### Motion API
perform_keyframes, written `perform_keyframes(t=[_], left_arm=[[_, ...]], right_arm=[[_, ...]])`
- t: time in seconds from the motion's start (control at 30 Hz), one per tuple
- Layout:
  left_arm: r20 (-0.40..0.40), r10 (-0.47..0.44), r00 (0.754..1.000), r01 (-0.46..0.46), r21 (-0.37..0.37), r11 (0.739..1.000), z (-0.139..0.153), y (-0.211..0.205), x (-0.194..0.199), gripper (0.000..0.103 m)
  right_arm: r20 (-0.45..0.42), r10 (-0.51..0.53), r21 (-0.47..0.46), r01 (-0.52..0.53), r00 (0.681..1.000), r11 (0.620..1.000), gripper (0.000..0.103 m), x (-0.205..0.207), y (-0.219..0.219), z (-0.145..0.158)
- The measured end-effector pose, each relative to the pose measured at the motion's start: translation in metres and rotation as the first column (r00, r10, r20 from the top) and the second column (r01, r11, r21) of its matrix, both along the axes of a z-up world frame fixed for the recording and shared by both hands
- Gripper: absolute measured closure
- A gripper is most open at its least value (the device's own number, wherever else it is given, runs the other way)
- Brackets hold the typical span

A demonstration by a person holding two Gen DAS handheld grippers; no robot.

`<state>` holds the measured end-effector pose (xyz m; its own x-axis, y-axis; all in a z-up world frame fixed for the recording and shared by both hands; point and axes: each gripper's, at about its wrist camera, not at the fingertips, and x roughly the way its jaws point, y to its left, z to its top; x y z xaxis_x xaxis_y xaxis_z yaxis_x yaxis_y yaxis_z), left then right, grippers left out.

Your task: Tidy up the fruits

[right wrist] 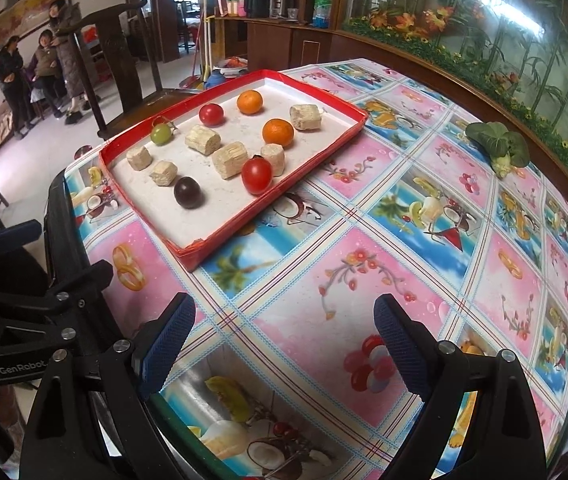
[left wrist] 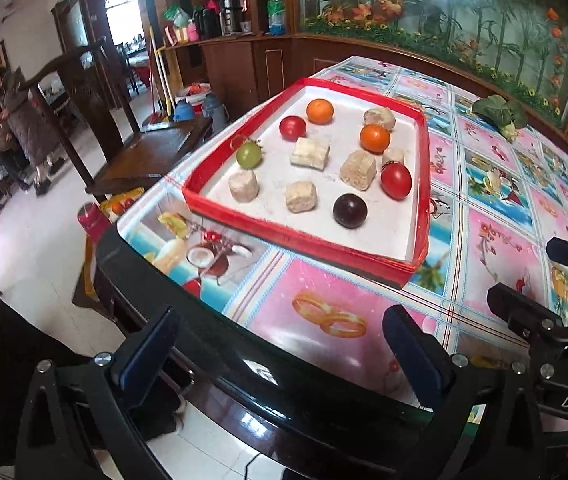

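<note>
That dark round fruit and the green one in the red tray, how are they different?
The dark fruit is deep purple, almost black; the green fruit is pale and glossy. The dark fruit looks larger and shows no stalk, while the green fruit has a thin stem attached. The dark fruit lies near the tray's front edge, the green fruit against its left wall. Both are round and untouched.

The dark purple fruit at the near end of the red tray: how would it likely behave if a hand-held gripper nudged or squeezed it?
The dark purple fruit looks round and sits free on the flat floor of the red tray, so a nudge would probably roll it. Its glossy skin may slip between pads. It looks small and likely soft, so a hard squeeze could bruise it.
</note>
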<state>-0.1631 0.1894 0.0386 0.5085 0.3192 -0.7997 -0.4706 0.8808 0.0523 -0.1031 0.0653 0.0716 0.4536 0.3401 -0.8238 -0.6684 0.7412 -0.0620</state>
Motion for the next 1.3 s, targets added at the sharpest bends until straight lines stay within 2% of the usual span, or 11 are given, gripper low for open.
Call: perform_keyframes(t=[0.17,0.37,0.7,1.0,1.17,1.3], left_arm=[[-0.027,-0.038,0.999,0.039,0.032,0.999,0.0,-0.005,0.004,0.001],[-0.022,-0.051,0.998,0.05,-0.023,0.998,-0.003,-0.002,0.002,0.001],[-0.027,-0.073,0.997,0.071,-0.073,0.995,-0.007,0.0,0.003,0.001],[-0.018,-0.101,0.995,0.099,-0.069,0.993,-0.006,-0.005,0.004,0.001],[0.013,-0.114,0.993,0.114,-0.096,0.989,-0.005,-0.006,0.005,0.001],[-0.002,-0.116,0.993,0.115,-0.102,0.988,-0.006,-0.007,0.007,0.001]], right_arm=[[0.001,-0.007,0.0,0.007,1.0,1.0,0.012,0.002,0.0,0.0],[-0.001,-0.022,0.0,0.022,1.0,1.0,0.012,0.003,-0.001,0.0],[0.009,-0.033,-0.016,0.033,0.999,0.999,0.012,0.007,0.0,0.001],[0.034,-0.018,-0.056,0.02,0.999,0.998,0.012,0.009,0.006,0.001],[0.035,-0.019,-0.066,0.021,0.999,0.998,0.012,0.012,0.007,0.0],[0.026,-0.022,-0.067,0.024,0.999,0.997,0.012,0.015,0.006,-0.001]])
